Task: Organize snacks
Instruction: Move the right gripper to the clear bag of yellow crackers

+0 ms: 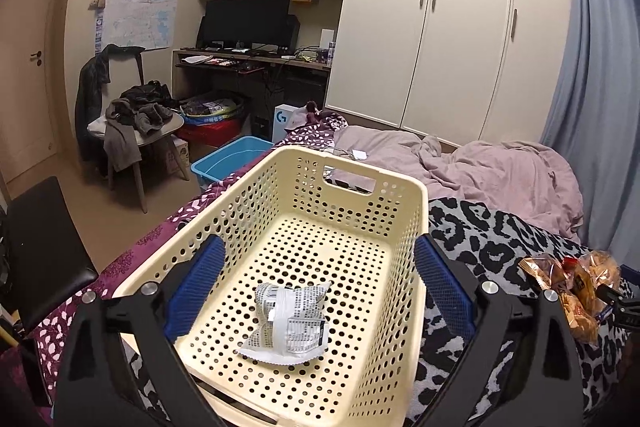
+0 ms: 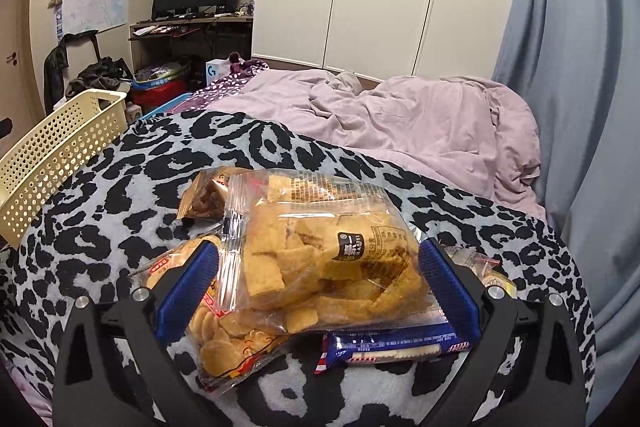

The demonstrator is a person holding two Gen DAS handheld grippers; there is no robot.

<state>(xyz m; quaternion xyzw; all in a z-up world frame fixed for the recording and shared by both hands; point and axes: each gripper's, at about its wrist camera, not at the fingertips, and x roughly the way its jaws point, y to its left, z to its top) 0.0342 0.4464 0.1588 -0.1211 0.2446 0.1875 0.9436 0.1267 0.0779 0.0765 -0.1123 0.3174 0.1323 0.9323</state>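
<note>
A cream perforated basket [image 1: 248,195] stands on the bed, holding one silver printed snack packet [image 1: 290,323]. My left gripper [image 1: 320,251] hangs open over it, one blue finger along each side wall. To the right lies a pile of snacks [image 1: 576,291]. In the right wrist view my right gripper [image 2: 320,251] is open and straddles a clear bag of yellow fried pieces [image 2: 304,227] on top of that pile. Under it lie a bag of round crackers [image 2: 228,335], a blue biscuit pack [image 2: 392,347] and a brown packet [image 2: 204,199]. The basket [image 2: 60,151] sits at the far left.
A leopard-print blanket [image 2: 120,207] covers the near bed, with a rumpled pink duvet [image 2: 400,115] behind it. White wardrobes and a blue curtain [image 2: 580,107] stand beyond. A blue bin [image 1: 232,159], a chair with clothes [image 1: 136,123] and a black chair [image 1: 40,247] are left of the bed.
</note>
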